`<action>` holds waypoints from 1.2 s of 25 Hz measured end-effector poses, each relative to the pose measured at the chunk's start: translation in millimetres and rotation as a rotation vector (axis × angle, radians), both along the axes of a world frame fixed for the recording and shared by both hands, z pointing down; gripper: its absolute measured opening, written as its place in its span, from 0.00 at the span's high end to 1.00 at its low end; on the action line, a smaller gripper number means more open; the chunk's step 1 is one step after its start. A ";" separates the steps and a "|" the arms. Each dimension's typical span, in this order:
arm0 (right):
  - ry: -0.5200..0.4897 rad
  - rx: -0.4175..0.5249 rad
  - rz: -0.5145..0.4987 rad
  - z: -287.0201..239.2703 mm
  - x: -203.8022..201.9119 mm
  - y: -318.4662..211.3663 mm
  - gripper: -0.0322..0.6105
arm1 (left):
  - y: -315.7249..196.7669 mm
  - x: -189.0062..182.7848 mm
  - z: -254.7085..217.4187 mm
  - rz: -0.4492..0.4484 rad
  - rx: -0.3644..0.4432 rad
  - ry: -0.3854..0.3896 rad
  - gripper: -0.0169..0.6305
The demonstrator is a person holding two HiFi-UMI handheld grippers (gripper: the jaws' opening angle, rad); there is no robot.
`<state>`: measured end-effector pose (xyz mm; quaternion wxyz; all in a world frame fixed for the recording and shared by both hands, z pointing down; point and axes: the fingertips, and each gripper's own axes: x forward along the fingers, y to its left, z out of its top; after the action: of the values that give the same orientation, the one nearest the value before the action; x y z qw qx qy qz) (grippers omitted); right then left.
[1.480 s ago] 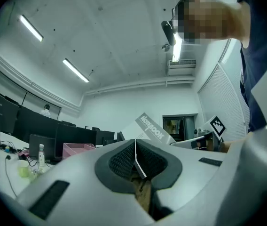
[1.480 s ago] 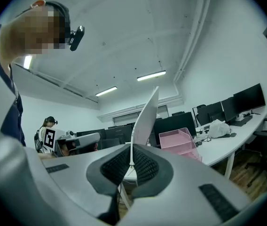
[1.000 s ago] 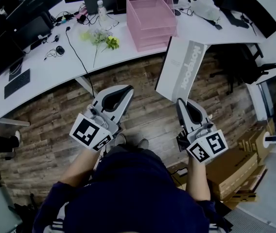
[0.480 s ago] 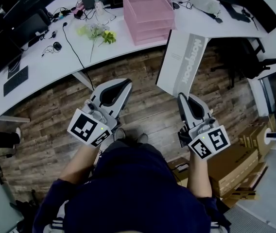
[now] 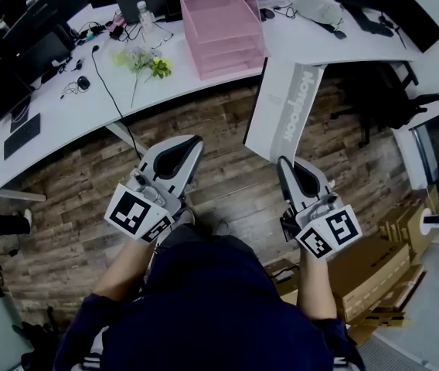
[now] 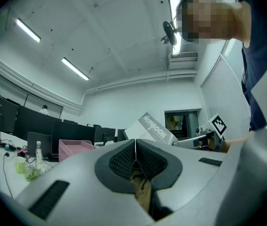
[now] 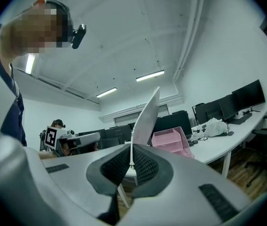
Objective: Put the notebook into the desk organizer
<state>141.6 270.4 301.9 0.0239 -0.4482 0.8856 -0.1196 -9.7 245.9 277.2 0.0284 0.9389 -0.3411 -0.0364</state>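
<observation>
Notebook (image 5: 285, 110) in right gripper (image 5: 284, 162), slightly shifted

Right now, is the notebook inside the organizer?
No, the right gripper holds the notebook in the air, apart from the organizer.

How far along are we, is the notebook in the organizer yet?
Not yet. Done: notebook picked up. In hand: right gripper shut on its lower edge, holding it upright short of the desk. Remaining: reach the pink organizer and slide it in.
</observation>
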 end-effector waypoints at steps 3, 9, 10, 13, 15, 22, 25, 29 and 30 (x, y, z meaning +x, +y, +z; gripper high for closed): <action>-0.003 0.003 0.002 0.7 8.6 -1.3 0.94 | -2.4 6.5 0.3 -0.002 0.001 -0.002 0.93; -0.008 0.020 -0.004 -0.8 17.7 -16.2 0.94 | -16.9 12.4 -1.2 -0.014 0.012 -0.004 0.93; -0.007 0.020 -0.005 -0.1 18.5 -19.1 0.94 | -20.0 12.6 -0.4 -0.017 0.013 -0.002 0.93; -0.003 0.020 -0.008 1.7 19.3 -32.0 0.94 | -33.7 12.2 1.9 -0.023 0.014 0.004 0.93; 0.000 0.018 -0.011 3.5 18.3 -43.5 0.94 | -46.0 11.0 3.7 -0.026 0.014 0.008 0.93; 0.008 -0.004 -0.016 15.2 11.1 -95.5 0.94 | -101.2 3.8 16.6 -0.026 -0.002 0.022 0.93; 0.012 -0.016 -0.015 18.2 3.9 -124.6 0.94 | -130.5 -3.1 20.3 -0.024 -0.012 0.027 0.93; 0.018 -0.036 -0.013 25.6 -8.2 -162.2 0.94 | -168.2 -15.3 30.7 -0.022 -0.035 0.032 0.93; 0.019 -0.042 -0.013 27.9 -11.0 -171.1 0.94 | -177.3 -18.0 33.5 -0.022 -0.041 0.033 0.93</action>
<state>130.6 99.3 329.8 0.0053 -0.4441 0.8859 -0.1338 -27.7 68.6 310.7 0.0527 0.9336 -0.3515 -0.0451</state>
